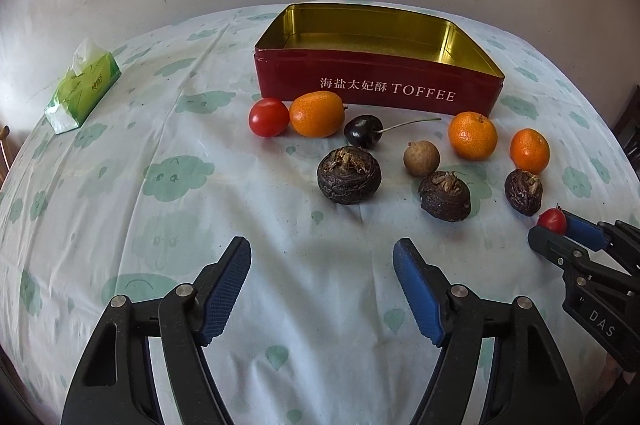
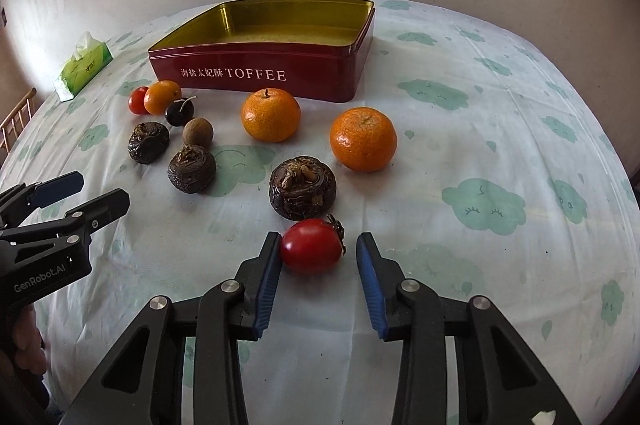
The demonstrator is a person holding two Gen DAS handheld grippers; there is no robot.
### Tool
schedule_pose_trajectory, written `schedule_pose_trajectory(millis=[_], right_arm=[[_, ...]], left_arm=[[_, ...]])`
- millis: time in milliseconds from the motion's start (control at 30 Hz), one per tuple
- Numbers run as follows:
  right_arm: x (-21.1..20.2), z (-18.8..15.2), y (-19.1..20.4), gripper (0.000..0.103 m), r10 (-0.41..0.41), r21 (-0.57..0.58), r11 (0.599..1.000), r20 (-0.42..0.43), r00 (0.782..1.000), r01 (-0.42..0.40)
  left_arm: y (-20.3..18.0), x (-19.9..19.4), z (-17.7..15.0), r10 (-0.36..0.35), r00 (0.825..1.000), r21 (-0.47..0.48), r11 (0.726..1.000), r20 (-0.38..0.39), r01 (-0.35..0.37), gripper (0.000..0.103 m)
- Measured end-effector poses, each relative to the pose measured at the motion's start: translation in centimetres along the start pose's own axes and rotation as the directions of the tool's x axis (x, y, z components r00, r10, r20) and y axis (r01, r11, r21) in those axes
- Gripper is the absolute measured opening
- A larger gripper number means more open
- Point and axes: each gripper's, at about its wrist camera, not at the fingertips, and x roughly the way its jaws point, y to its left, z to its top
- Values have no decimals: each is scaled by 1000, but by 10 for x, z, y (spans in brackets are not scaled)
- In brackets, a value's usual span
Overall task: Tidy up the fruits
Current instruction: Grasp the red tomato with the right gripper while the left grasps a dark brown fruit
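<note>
A red toffee tin stands empty at the back of the table, with fruit spread in front of it. A small red tomato lies on the cloth between the fingers of my right gripper. The left pad touches it and a gap shows at the right pad. Just beyond it sit a dark water chestnut and two mandarins. My left gripper is open over bare cloth, short of another water chestnut. A second tomato, a kumquat, a dark cherry and a longan lie nearer the tin.
A green tissue pack lies at the far left of the cloud-print tablecloth. The wall and a wood-framed window rise behind the table. A wooden chair back shows past the left table edge. A hand holds the left gripper's handle at the left edge of the right wrist view.
</note>
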Motion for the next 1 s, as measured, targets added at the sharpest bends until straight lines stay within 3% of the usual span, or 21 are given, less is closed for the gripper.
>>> schedule_pose_trajectory(millis=[100, 500, 700, 1000], right_arm=[[0, 0, 2, 28, 8, -4, 1000, 1, 1000, -8], [-1, 0, -1, 28, 30, 9, 1000, 8, 1000, -30], [-1, -1, -1, 28, 32, 11, 999, 9, 999, -32], [0, 0, -1, 28, 25, 8, 1000, 7, 1000, -25]], left_arm=[[-1, 3, 6, -7, 1000, 4, 1000, 4, 7, 74], [-2, 24, 31, -35, 999, -9, 999, -9, 35, 73], [-1, 34, 39, -37, 999, -4, 999, -18, 37, 64], [-4, 37, 38, -63, 998, 6, 998, -23, 63, 40]])
